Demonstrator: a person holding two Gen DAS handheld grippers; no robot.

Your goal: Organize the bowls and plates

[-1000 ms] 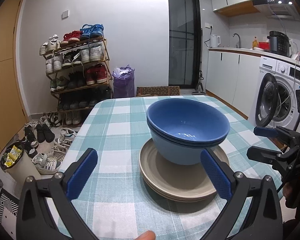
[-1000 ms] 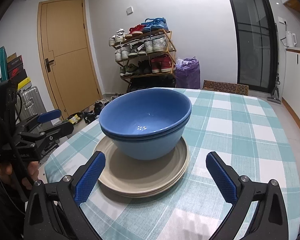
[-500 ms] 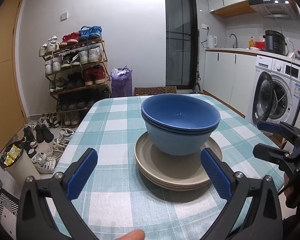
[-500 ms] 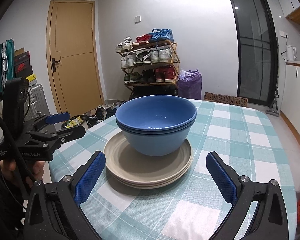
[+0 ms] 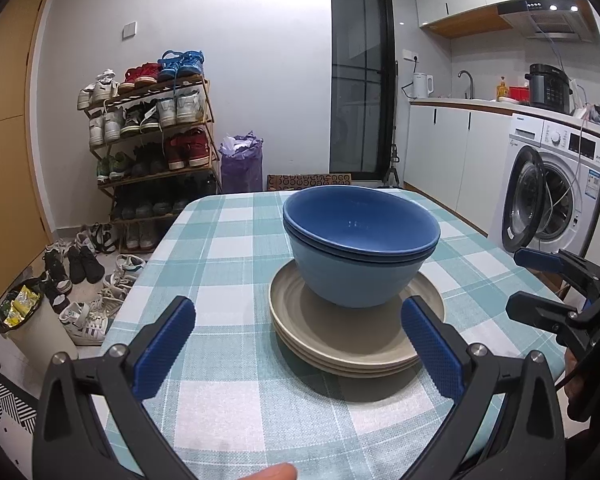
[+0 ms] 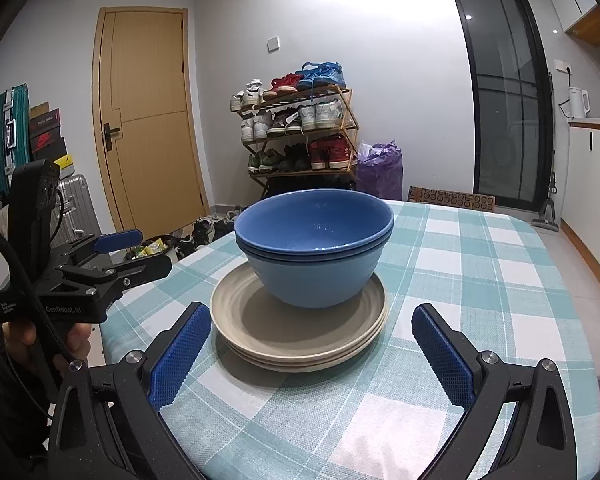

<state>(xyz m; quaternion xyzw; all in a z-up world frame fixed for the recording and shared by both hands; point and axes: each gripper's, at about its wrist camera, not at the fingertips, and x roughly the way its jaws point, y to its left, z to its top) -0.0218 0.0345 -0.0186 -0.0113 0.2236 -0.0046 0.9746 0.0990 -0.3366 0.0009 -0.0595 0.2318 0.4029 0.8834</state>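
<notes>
Two nested blue bowls (image 5: pixel 360 248) (image 6: pixel 314 246) sit on a stack of beige plates (image 5: pixel 300 316) (image 6: pixel 236 312) in the middle of a table with a teal checked cloth (image 5: pixel 228 240) (image 6: pixel 480 264). My left gripper (image 5: pixel 300 352) is open and empty, held back from the near side of the stack. It also shows in the right wrist view (image 6: pixel 136 252) at the left. My right gripper (image 6: pixel 312 352) is open and empty, back from the stack. It also shows in the left wrist view (image 5: pixel 528 284) at the right.
A shoe rack (image 5: pixel 152 148) (image 6: pixel 300 132) and a purple bag (image 5: pixel 242 164) stand by the far wall. A washing machine (image 5: pixel 552 196) and kitchen counter are on the right. A wooden door (image 6: pixel 148 120) and suitcases (image 6: pixel 10 136) are on the left.
Both grippers have drawn back from the stack and risen a little, so the bowls and plates look smaller and farther. The stack has not moved. Both grippers stay open.
</notes>
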